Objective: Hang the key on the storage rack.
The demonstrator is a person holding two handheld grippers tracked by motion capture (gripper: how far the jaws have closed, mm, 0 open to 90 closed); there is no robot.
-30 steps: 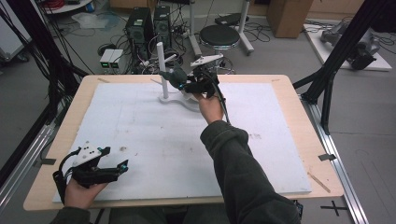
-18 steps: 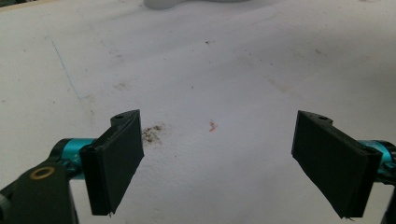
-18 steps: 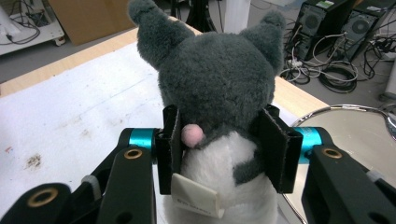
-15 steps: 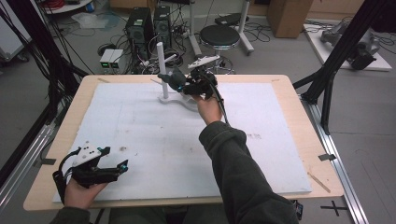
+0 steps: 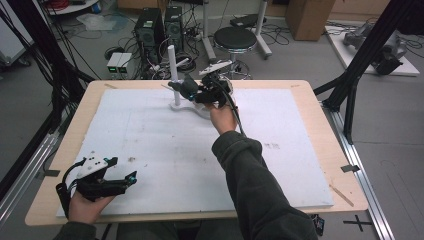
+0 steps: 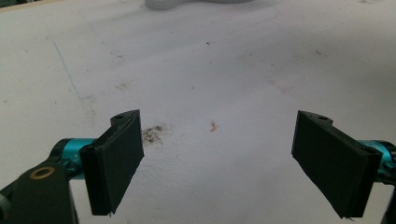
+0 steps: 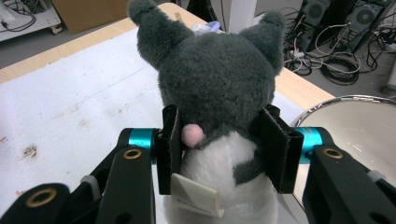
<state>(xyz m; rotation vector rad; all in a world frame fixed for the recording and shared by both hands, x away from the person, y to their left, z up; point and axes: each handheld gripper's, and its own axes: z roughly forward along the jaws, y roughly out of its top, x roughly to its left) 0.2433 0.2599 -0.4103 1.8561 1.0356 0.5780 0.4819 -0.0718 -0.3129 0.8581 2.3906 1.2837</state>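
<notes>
- Right gripper (image 7: 224, 149) clamped on grey-and-white plush toy animal (image 7: 215, 84), held above far middle of worktop (image 5: 320, 150).
- Toy sits just beside shiny metal bowl (image 7: 355, 126), close to the white post stand (image 5: 172, 75).
- Left gripper (image 6: 219, 158) jaws apart, nothing between them, at near left.
- Judgement: pickup done; placing, likely into bowl, still left.

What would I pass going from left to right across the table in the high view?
Left gripper open at the near left corner → white upright post at the far edge → grey plush toy → right gripper whose jaws clamp the toy.
</notes>
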